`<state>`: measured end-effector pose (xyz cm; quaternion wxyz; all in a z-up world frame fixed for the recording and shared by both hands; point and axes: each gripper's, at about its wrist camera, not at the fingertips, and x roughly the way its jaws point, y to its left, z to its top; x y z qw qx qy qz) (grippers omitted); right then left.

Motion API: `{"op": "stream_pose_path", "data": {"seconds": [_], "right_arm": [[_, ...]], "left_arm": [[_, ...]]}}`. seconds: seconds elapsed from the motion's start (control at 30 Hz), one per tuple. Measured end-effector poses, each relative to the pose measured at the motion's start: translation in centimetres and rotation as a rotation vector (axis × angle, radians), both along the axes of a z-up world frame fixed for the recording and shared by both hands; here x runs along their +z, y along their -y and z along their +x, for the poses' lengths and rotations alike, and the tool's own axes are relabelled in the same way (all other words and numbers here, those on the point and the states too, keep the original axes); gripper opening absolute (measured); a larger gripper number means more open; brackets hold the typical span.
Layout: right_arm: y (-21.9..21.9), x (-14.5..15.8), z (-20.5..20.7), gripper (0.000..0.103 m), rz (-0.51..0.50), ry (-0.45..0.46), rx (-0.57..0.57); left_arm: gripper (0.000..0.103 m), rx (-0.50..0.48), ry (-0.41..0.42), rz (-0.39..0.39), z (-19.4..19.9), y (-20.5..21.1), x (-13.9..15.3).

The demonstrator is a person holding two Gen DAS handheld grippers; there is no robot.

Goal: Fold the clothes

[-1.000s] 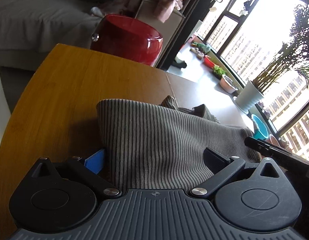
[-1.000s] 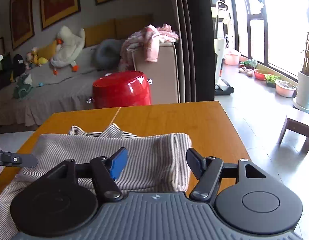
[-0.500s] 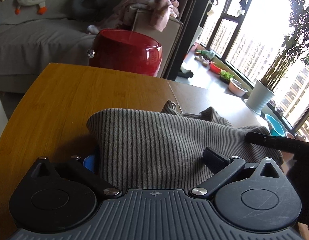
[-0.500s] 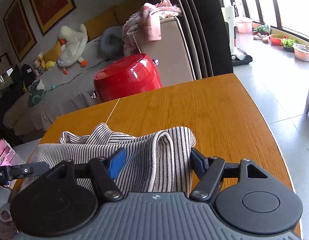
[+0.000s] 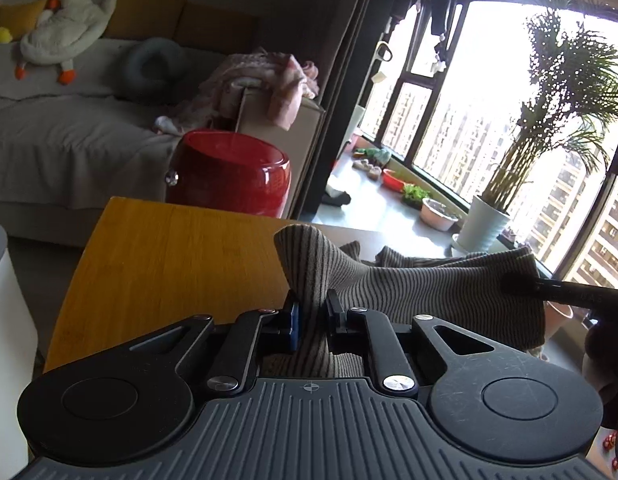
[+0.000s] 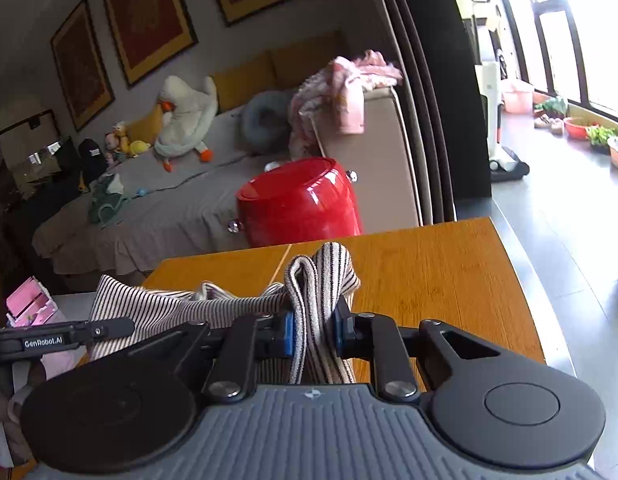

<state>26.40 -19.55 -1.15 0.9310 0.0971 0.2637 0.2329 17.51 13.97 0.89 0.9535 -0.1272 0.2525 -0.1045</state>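
Observation:
A grey-and-white striped garment (image 5: 429, 288) hangs stretched between my two grippers above the wooden table (image 5: 169, 264). My left gripper (image 5: 311, 320) is shut on one bunched corner of it. My right gripper (image 6: 311, 332) is shut on the other corner, a folded bunch of striped cloth (image 6: 321, 280) sticking up between the jaws. The right gripper shows as a dark bar in the left wrist view (image 5: 569, 294). The left gripper shows at the left of the right wrist view (image 6: 61, 338).
A red round stool (image 6: 301, 204) stands just beyond the table's far edge. A grey sofa (image 6: 149, 208) with a plush duck and pink clothes lies behind. A potted palm (image 5: 489, 224) and bowls stand by the window. A white object (image 5: 5, 320) stands left of the table.
Both grippers have closed on the striped garment's corners and lifted it off the table. The cloth, earlier lying flat between open jaws, now hangs stretched between them.

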Motion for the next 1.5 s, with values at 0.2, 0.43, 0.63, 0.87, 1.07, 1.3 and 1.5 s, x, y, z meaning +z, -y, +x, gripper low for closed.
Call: {"op": "stream_pose_path", "data": {"seconds": [0.2, 0.43, 0.63, 0.87, 1.07, 1.3, 1.5], "right_arm": [[1.0, 0.6, -8.2, 0.017, -0.09, 0.071, 0.052], [1.7, -0.5, -7.5, 0.017, -0.097, 0.005, -0.006], [3.6, -3.2, -2.1, 0.022, -0.032, -0.127, -0.093], [5.8, -5.7, 2.4, 0.047, 0.086, -0.267, -0.159], [5.3, -6.2, 4.6, 0.049, 0.124, -0.31, -0.113], [2.7, -5.3, 7.4, 0.023, -0.031, -0.257, -0.043], [1.3, -0.8, 10.0, 0.017, 0.001, -0.124, -0.009]], "left_arm": [[0.012, -0.025, -0.036, -0.045, -4.3, -0.8, -0.4], [0.058, -0.037, -0.13, -0.016, 2.2, 0.7, -1.8], [0.085, -0.052, -0.263, -0.004, 7.7, 1.8, -4.3], [0.094, -0.078, -0.28, -0.104, 12.3, 1.7, -5.4], [0.053, -0.121, -0.314, -0.152, 14.0, 2.0, -5.7], [0.024, -0.098, -0.268, -0.173, 15.9, 0.7, -5.9], [0.021, -0.117, -0.102, -0.127, 11.9, -0.2, 0.1]]}}
